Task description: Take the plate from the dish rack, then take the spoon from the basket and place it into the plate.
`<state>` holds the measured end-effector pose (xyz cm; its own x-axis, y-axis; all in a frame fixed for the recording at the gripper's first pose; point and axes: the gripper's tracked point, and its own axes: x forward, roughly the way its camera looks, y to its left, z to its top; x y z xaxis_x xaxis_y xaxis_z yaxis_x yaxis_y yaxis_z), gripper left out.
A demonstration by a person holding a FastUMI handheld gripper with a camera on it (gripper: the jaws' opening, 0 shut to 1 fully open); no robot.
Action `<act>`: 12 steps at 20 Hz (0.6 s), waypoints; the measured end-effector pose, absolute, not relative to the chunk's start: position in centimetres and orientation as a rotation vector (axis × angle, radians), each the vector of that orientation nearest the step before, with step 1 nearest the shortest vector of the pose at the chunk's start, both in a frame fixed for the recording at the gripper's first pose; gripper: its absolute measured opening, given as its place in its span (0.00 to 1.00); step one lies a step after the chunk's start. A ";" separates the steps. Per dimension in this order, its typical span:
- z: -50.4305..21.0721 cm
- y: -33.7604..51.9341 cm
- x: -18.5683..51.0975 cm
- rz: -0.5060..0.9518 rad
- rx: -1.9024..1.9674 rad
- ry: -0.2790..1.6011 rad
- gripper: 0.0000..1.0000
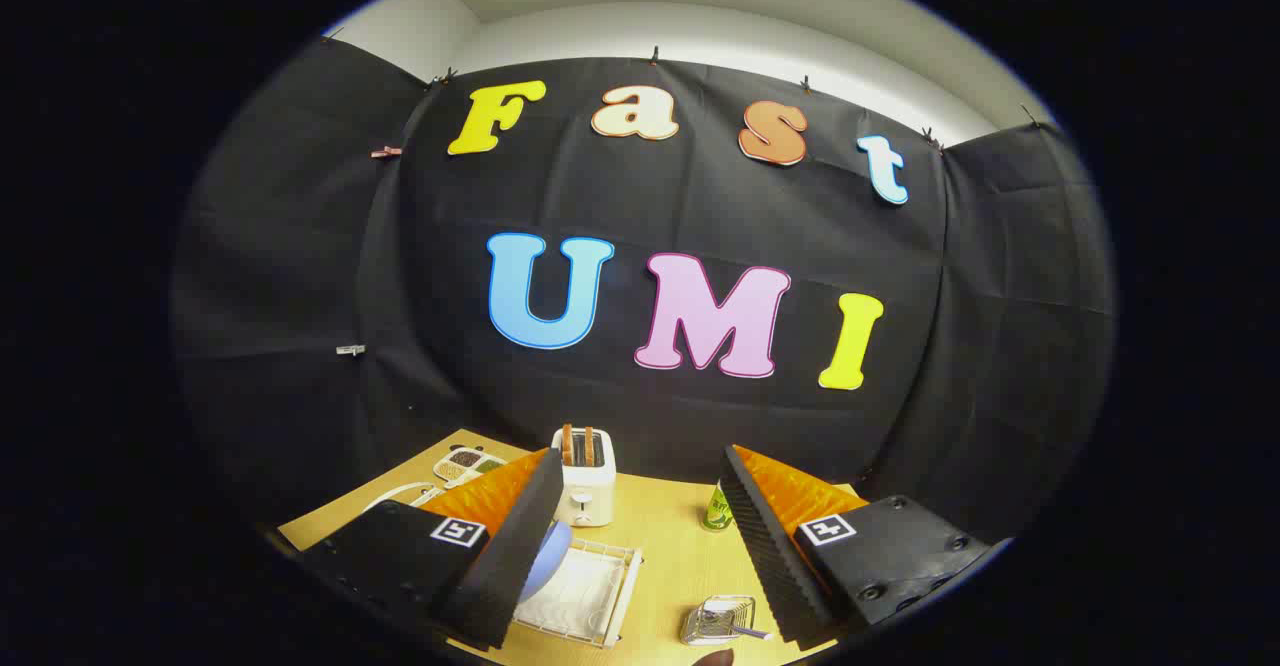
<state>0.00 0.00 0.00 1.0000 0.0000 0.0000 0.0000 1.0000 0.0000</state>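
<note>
My gripper (640, 536) is open, raised above the wooden table (670, 546), with nothing between its two black ridged fingers (520, 546). A blue plate (547, 558) stands on edge in the white wire dish rack (590, 591), partly hidden behind the left finger. Below the gap, near the right finger, sits a small metal wire basket (715, 621) with the spoon (745, 631) in it, its handle poking out to the right.
A white toaster (584, 481) with two slices of toast stands beyond the rack. A green can (717, 508) is beside the right finger. A divided snack dish (465, 463) and a white cable lie at the table's far left. A dark round object (715, 658) is by the near edge.
</note>
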 end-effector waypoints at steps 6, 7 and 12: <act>-0.7 0.1 0.4 0.005 0.011 0.022 0.97; -0.8 0.1 0.5 0.005 0.012 0.022 0.97; -1.6 0.9 1.1 0.022 0.038 0.047 0.97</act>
